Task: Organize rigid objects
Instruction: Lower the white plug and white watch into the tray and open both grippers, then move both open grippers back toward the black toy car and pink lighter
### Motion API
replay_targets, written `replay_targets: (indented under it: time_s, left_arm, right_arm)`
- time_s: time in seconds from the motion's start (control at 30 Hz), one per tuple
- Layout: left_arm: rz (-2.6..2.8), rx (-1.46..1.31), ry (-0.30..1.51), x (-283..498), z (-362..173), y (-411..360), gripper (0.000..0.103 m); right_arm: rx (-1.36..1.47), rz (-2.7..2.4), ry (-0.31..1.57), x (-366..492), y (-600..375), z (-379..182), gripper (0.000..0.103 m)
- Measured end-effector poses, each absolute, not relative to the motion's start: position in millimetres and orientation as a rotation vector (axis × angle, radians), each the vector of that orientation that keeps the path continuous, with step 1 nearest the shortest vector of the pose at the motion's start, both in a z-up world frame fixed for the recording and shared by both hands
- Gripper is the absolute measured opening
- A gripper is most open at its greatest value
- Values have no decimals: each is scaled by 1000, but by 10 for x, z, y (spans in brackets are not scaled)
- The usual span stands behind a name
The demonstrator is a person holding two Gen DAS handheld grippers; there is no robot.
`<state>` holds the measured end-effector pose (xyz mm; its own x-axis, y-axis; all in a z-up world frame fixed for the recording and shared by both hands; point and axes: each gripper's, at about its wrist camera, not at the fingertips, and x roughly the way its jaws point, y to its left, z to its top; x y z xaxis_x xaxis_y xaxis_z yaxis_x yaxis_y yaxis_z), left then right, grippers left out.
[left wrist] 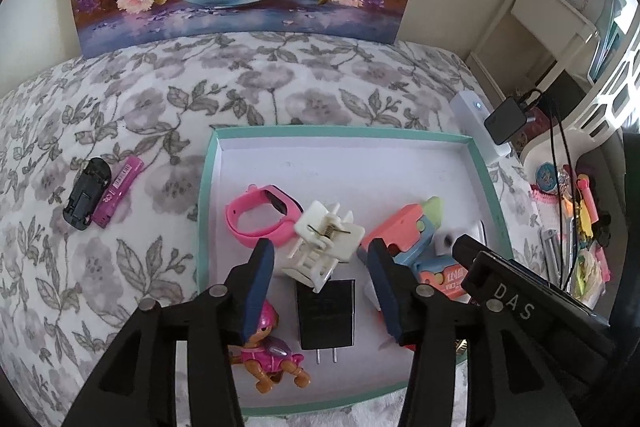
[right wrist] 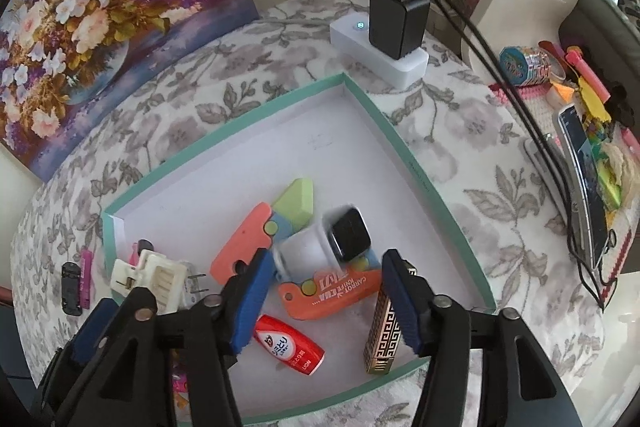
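Seen only from right wrist: red glue bottle (right wrist: 289, 350) inside shallow teal-rimmed white cardboard tray (right wrist: 416, 171); both left gripper (left wrist: 320, 263) and right gripper (right wrist: 326, 279) angled steeply down over tray, parted, empty.

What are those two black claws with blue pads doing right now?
Left gripper: open, holding nothing, above the white plastic hair clip.
Right gripper: open, holding nothing, above the white smartwatch.
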<state>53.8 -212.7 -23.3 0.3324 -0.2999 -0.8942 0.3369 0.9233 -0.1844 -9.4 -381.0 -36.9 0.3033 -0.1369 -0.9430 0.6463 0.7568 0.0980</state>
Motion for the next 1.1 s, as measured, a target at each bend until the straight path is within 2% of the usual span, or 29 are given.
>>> replay_targets:
  time_s: [0.37, 0.5, 0.57, 0.67, 0.93, 1.1]
  left_arm:
    - [-311, 3, 1119, 656, 39, -1770, 66]
    - [-234, -16, 1119, 736, 77, -1530, 67]
    - [-195, -22, 1121, 776, 85, -1411, 74]
    - [-139, -26, 1121, 820, 89, -1255, 76]
    - [-11, -42, 1159, 913, -29, -925, 88]
    - [49, -73, 1200, 950, -124, -712, 88]
  right_arm:
    - [482, -519, 1088, -80, -3664, -43, 66]
    - [455, -497, 1094, -27, -3546, -26, 67]
    - [446, -482, 1102, 8, -3489, -40, 68]
    - [416, -461, 1115, 60, -3382, -56, 69]
    - [359, -381, 1141, 183, -3049, -91, 83]
    - [327, -345, 1143, 252, -2861, -77, 90]
